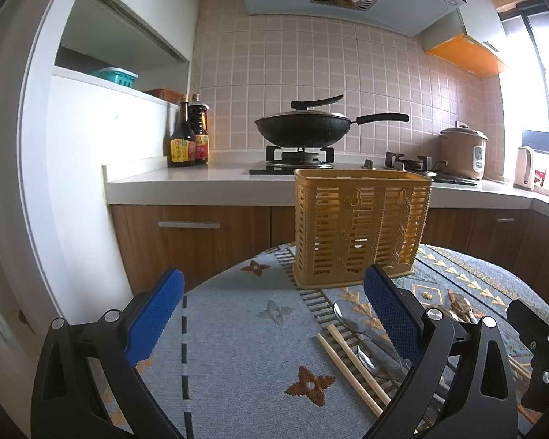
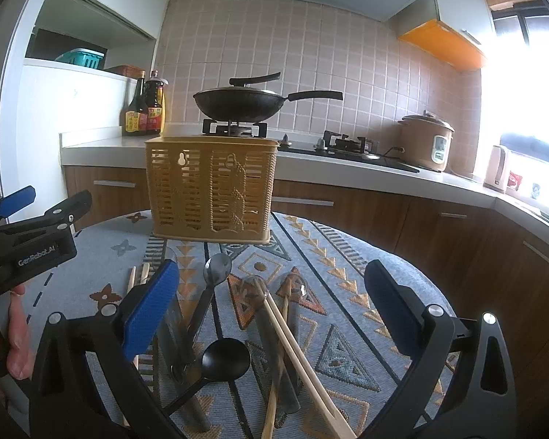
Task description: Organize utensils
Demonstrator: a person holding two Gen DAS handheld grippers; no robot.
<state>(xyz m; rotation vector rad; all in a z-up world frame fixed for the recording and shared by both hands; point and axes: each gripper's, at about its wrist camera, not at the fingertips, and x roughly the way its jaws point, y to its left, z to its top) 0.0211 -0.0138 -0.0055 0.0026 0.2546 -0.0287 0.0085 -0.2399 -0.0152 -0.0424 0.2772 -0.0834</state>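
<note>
Above utensils [image 2: 274, 314], both claws agape

A patterned cloth [image 2: 347, 256] covers the bench. At its far edge stands a yellow basket [image 2: 210, 190]; nearer lie spoons [image 2: 216, 270], chopsticks [image 2: 296, 347] and a black ladle [image 2: 225, 360].

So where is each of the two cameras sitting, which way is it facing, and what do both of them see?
Left wrist: on the left claw, facing the basket and stove; its own open fingers show, chopsticks at right.
Right wrist: on the right claw, over the spoons and chopsticks; open fingers, left claw and a hand show.
Shared: basket, wok, cloth.
</note>
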